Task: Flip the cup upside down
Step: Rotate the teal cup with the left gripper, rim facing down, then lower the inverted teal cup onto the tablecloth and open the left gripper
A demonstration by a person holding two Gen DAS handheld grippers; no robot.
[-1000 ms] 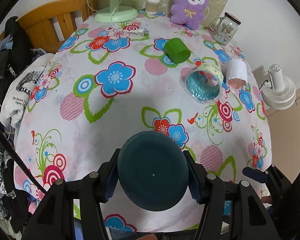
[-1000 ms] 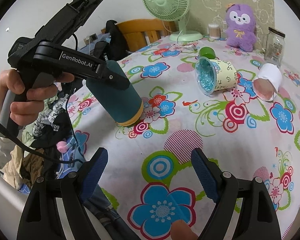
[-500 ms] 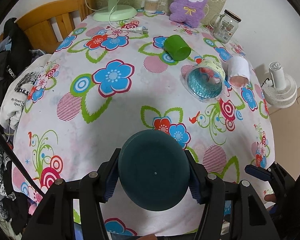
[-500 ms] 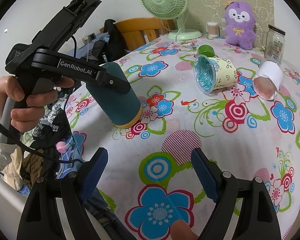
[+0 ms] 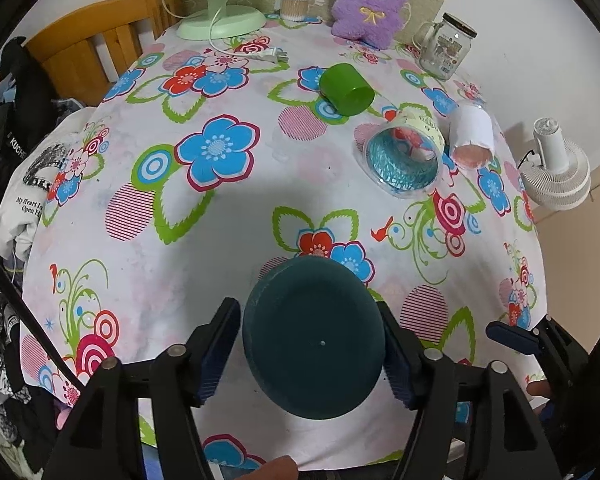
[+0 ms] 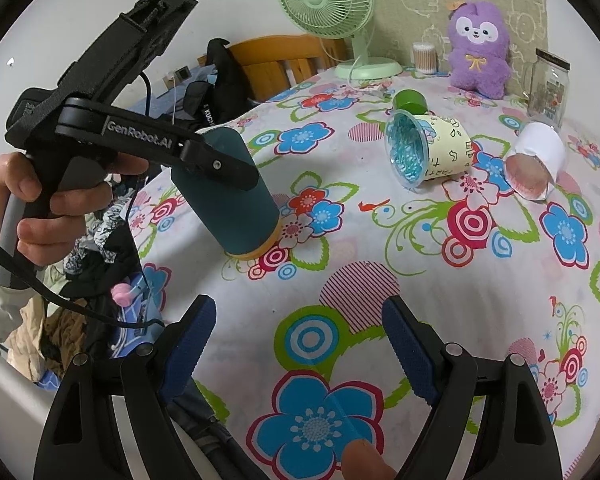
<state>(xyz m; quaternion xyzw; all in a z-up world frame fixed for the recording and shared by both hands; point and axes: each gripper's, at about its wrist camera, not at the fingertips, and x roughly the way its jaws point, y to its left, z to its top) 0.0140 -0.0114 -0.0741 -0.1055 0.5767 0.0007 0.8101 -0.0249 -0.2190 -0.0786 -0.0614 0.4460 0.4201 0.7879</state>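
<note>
Cups (image 5: 404,156) lie well beyond left jaws, clamped on teal cup (image 5: 314,340); right jaws apart.

A flowered tablecloth (image 5: 228,152) fills the middle of both views, with a green cup (image 5: 346,89) on its side at upper centre of the left wrist view, a yellow printed cup with blue contents (image 5: 404,152) lying just right of it, and a white paper cup (image 5: 472,136) lying beside that. Along the top edge stand a green desk fan (image 6: 328,8), a cotton swab container (image 6: 425,57), a purple plush toy (image 6: 478,50) and a glass jar (image 6: 548,84). A wooden chair back (image 5: 88,48) shows at upper left, clothes (image 5: 16,152) hang at the left edge, and a small white fan (image 5: 556,172) sits at the right edge.
</note>
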